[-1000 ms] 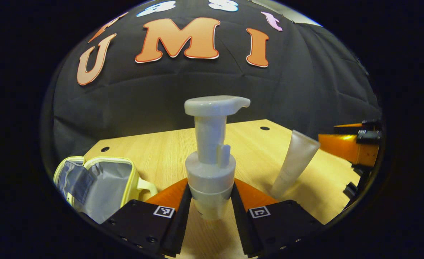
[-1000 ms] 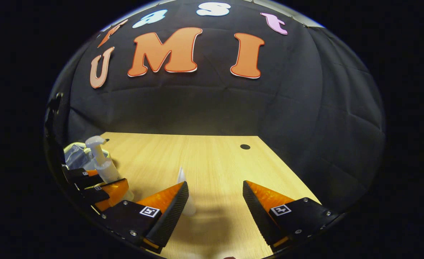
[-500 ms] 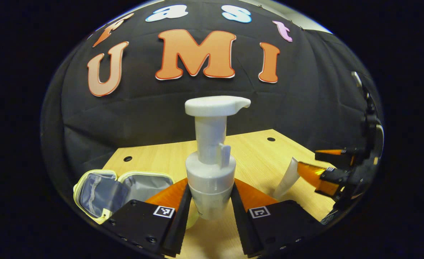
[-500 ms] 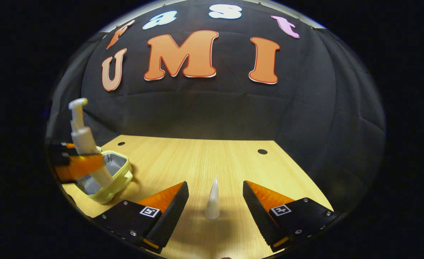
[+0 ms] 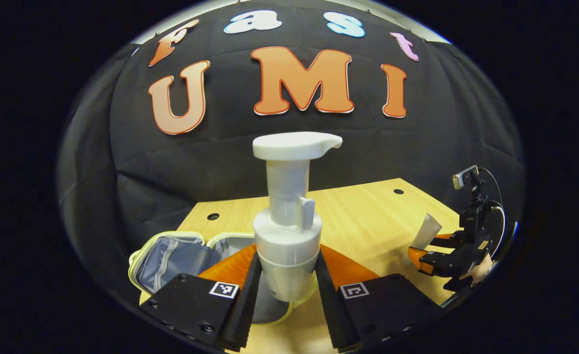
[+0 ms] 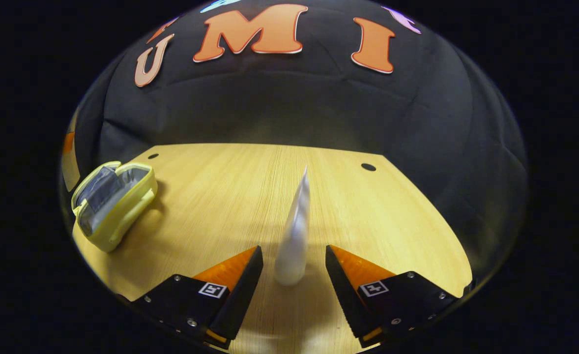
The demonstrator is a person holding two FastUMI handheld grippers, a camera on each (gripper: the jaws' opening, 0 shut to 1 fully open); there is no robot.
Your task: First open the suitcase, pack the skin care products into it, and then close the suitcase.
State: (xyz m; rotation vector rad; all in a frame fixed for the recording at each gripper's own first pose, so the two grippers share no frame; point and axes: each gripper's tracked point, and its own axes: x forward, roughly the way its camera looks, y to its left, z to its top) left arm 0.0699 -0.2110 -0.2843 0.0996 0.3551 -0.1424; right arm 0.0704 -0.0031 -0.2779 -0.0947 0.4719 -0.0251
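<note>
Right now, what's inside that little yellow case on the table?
The yellow case lies open, showing grey lining and a mesh pocket. No product is visible in it. In the left gripper view, the pump bottle and fingers hide part of its interior.

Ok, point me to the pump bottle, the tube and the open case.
pump bottle [image 5: 287, 246], left gripper view, on its collar.
tube [image 6: 295, 231], right gripper view, mid-body.
open case [image 6: 122, 206], right gripper view, yellow outer wall.

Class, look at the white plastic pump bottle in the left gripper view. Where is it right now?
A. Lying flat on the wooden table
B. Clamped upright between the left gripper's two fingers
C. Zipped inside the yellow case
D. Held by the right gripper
B: the white plastic pump bottle stands upright with both fingers of the left gripper pressing its sides, above the open yellow case.
</note>
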